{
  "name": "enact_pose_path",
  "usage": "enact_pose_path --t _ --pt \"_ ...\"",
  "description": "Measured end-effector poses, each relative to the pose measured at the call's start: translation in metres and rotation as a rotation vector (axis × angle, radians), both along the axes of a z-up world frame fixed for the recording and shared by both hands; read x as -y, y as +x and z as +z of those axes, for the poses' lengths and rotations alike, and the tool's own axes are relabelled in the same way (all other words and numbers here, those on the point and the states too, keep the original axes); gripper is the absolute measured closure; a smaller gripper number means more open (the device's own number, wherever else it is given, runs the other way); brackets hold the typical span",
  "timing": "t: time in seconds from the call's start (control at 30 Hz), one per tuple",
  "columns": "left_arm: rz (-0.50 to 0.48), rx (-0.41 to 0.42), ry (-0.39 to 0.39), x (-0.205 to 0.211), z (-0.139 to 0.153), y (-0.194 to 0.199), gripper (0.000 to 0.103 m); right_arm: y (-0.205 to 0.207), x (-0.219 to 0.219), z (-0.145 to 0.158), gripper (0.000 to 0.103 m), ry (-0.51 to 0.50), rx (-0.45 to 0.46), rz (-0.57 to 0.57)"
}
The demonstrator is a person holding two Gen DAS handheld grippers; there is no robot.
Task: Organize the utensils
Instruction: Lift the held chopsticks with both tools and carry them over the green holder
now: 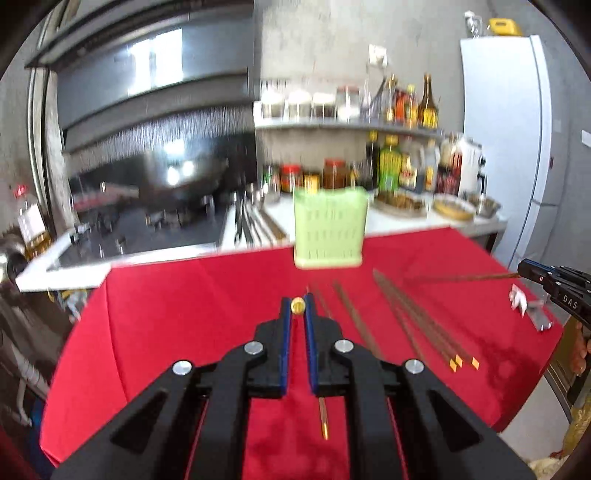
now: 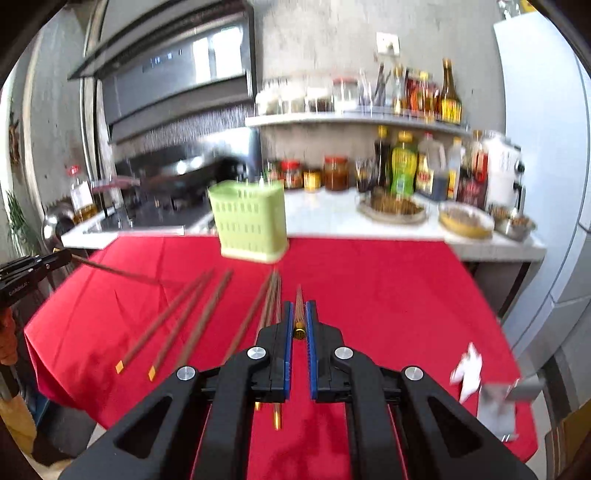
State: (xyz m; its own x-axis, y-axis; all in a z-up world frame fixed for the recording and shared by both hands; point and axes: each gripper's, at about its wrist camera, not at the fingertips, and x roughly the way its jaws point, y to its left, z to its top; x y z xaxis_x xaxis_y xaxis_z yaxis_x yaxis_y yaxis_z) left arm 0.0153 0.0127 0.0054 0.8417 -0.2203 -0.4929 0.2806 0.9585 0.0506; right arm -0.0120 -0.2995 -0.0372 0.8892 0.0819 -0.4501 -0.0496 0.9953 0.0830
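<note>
A grey concrete wall [image 1: 314, 33] backs a white counter [image 2: 332, 218] and a shelf [image 1: 347, 125] of bottles. A wok [image 1: 177, 177] sits on the black stove [image 1: 147, 229] under a steel hood [image 1: 147, 74]. A white fridge [image 1: 517, 129] stands right.

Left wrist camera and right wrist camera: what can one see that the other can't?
Only the left wrist view shows the right claw from outside, at the right edge, shut on a chopstick. Only the right wrist view shows the left claw from outside, at the left edge, shut on its chopstick. Both show the green utensil holder standing on the red cloth, loose chopsticks lying in front of it, and the bottles on the counter behind.
</note>
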Motion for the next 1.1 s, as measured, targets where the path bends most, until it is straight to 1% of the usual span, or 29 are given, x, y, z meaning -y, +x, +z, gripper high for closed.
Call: enact_pose_path --t 0.07,0.17,0.23,0.37,0.5,0.67,0.83,0.97,1.03,1.1 --pt "-0.006 0.039 -0.004 0.002 0.014 0.003 0.096 0.006 0.000 0.017 0.096 0.005 0.037 -0.004" --pt "-0.017 0.071 -0.021 0.004 0.028 0.011 0.096 0.015 0.000 0.033 0.096 0.001 0.066 -0.006" --pt "-0.021 0.077 -0.026 0.004 0.031 0.017 0.096 0.021 -0.001 0.040 0.096 0.001 0.072 -0.003" --pt "-0.022 0.063 -0.029 0.006 0.026 0.029 0.096 0.031 -0.004 0.048 0.096 -0.008 0.074 0.001" --pt "-0.019 0.091 -0.028 0.006 0.031 0.038 0.096 0.046 -0.009 0.062 0.096 -0.027 0.081 0.011" --pt "-0.006 0.137 -0.037 0.005 0.048 0.056 0.096 0.066 -0.018 0.084 0.096 -0.061 0.117 0.011" --pt "-0.011 0.195 -0.056 0.013 0.074 0.084 0.096 0.096 -0.029 0.118 0.096 -0.115 0.199 0.005" --pt "-0.029 0.218 -0.055 0.031 0.094 0.112 0.096 0.137 -0.042 0.147 0.096 -0.152 0.241 0.007" --pt "-0.043 0.232 -0.050 0.040 0.107 0.125 0.096 0.152 -0.045 0.162 0.096 -0.147 0.268 0.012" --pt "-0.057 0.249 -0.046 0.048 0.119 0.136 0.096 0.166 -0.048 0.184 0.096 -0.125 0.320 0.017"
